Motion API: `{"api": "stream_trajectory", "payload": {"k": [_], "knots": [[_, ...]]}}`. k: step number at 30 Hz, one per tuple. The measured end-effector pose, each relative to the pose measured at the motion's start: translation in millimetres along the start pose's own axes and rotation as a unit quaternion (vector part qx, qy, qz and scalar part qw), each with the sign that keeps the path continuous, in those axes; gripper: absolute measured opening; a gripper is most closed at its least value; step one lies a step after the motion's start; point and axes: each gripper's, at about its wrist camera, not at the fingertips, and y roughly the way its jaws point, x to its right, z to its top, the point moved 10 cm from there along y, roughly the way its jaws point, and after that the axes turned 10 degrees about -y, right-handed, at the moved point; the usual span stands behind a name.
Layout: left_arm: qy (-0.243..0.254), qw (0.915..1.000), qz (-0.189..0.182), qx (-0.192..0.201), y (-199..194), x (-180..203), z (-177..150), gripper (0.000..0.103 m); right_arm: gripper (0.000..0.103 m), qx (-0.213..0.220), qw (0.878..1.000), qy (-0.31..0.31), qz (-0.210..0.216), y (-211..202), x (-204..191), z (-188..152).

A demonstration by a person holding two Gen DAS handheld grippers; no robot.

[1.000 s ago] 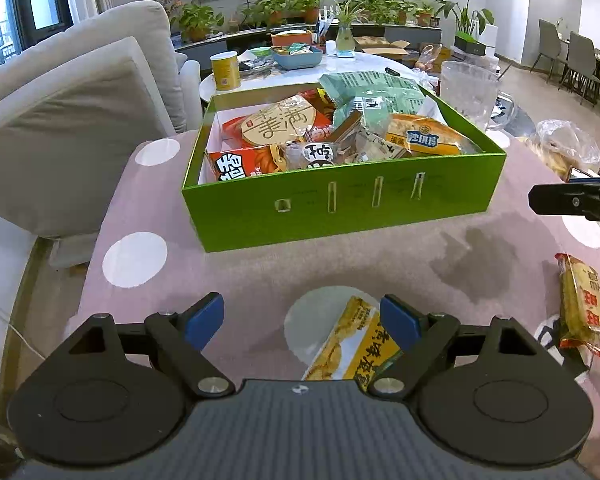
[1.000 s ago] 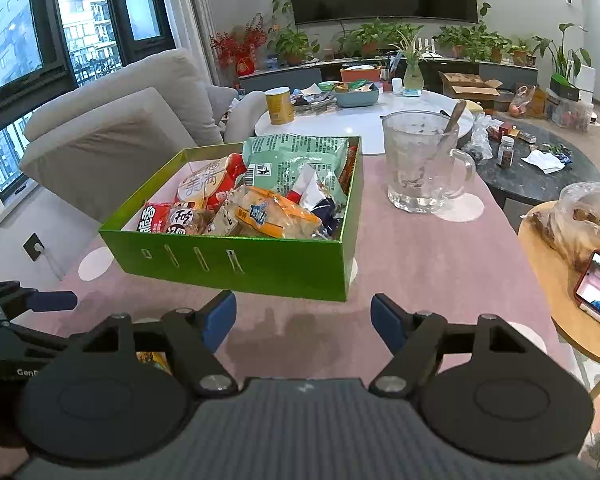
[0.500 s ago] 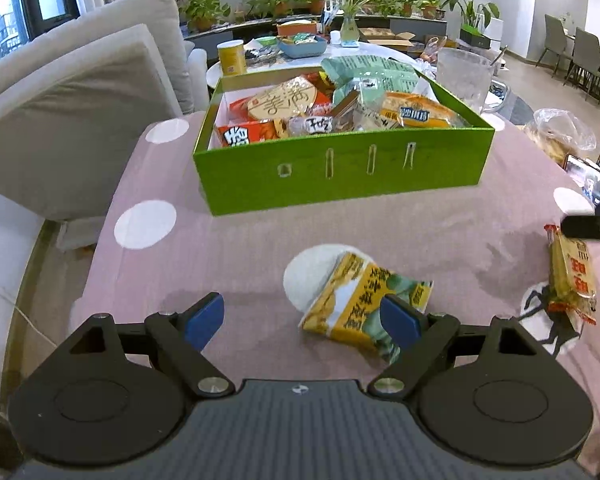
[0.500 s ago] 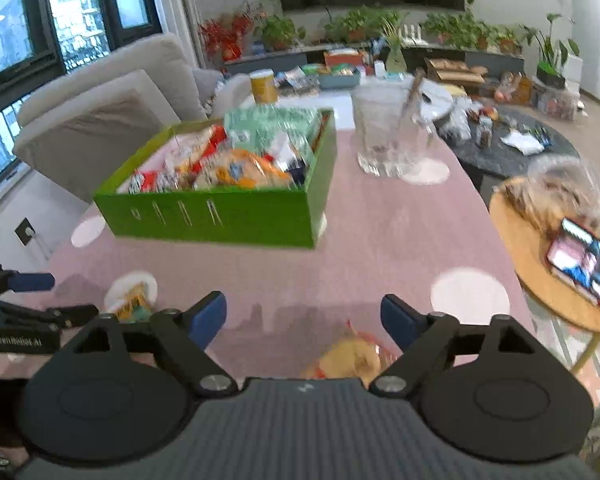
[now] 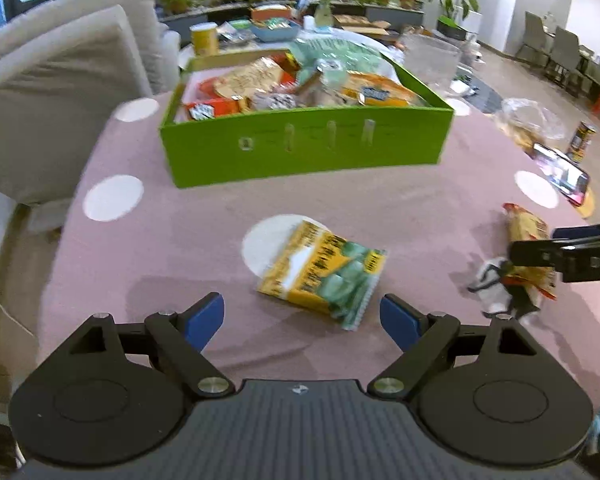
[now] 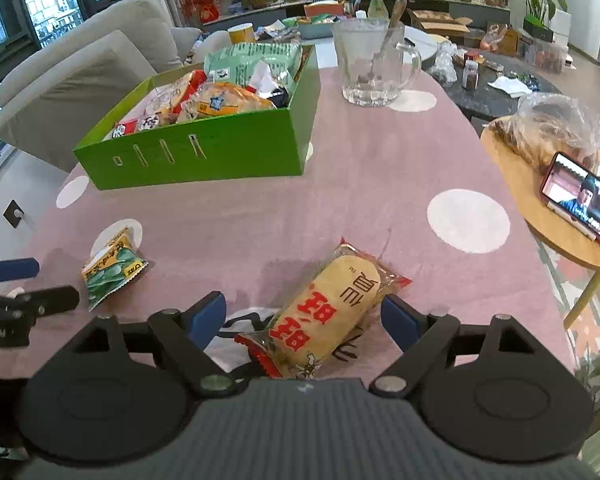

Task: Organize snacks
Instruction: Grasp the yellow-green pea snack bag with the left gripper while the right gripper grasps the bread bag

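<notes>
Left claw (image 5: 302, 316) jaws apart, nothing gripped; yellow-green packet (image 5: 322, 274) lies flat on cloth just ahead, between tips. A second ago only its corner showed; now whole packet in view, so claw lines up for pickup.

Right claw (image 6: 303, 316) jaws apart too, straddling orange packet (image 6: 328, 312), pads not touching. Packet absent from this view a second ago; claw dropped over it.

Green box (image 6: 204, 152) well beyond, already crowded.

Orange packet's near end hidden under claw body. Left view blurred; print probably unreadable.
</notes>
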Motion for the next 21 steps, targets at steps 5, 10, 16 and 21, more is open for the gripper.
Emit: {"api": "stream_trajectory", "payload": {"k": [5, 10, 16, 21], "knots": [[-0.007, 0.9997, -0.013, -0.021, 12, 8, 0, 0.084, 0.082, -0.005, 1.0, 0.006, 0.002, 5, 2, 0], [-0.011, 0.999, -0.021, -0.037, 25, 16, 4, 0.084, 0.082, -0.007, 1.0, 0.006, 0.006, 11, 1, 2], [-0.004, 0.9986, -0.028, -0.045, 35, 27, 10, 0.084, 0.082, -0.007, 1.0, 0.003, 0.014, 17, -1, 5], [0.006, 0.9986, -0.028, -0.045, 45, 34, 18, 0.084, 0.082, -0.007, 1.0, 0.003, 0.021, 21, -2, 9]]}}
